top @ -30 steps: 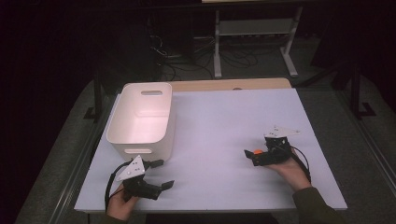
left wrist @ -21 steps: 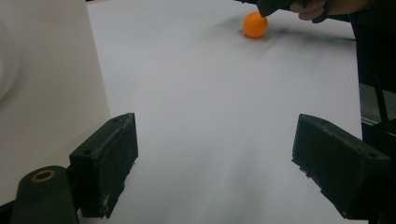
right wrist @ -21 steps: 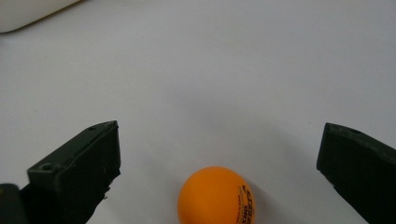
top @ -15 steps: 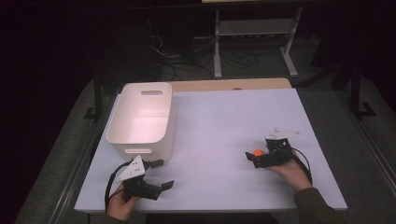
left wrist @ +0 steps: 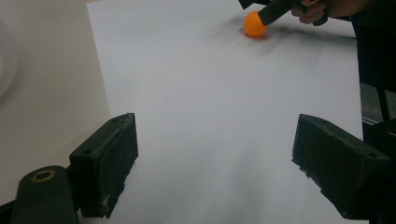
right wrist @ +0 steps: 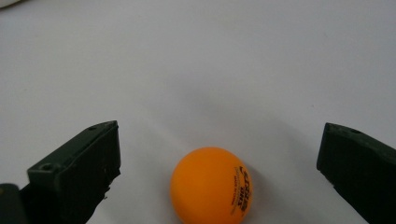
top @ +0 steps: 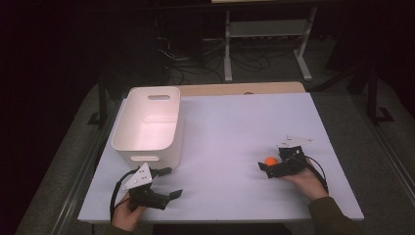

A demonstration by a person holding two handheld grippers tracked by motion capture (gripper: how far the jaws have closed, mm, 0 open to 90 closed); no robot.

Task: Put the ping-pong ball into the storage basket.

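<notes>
Dark surroundings frame a pale white rectangular tabletop [top: 230, 127], with cables and a metal stand on the floor beyond its far edge. On the table's left part stands a white plastic bin with a handle slot [top: 149, 125], open at the top.

At the near right, the right gripper [top: 270, 164] is held low over the table. Its jaws are spread wide, and a small orange ping-pong ball with dark print [right wrist: 211, 185] rests on the table between them, touching neither in the right gripper view.

Near the front left edge, just before the bin, the left gripper [top: 169, 182] hangs with its jaws spread wide and nothing between them. It points across the table toward the ball, well apart from it.
</notes>
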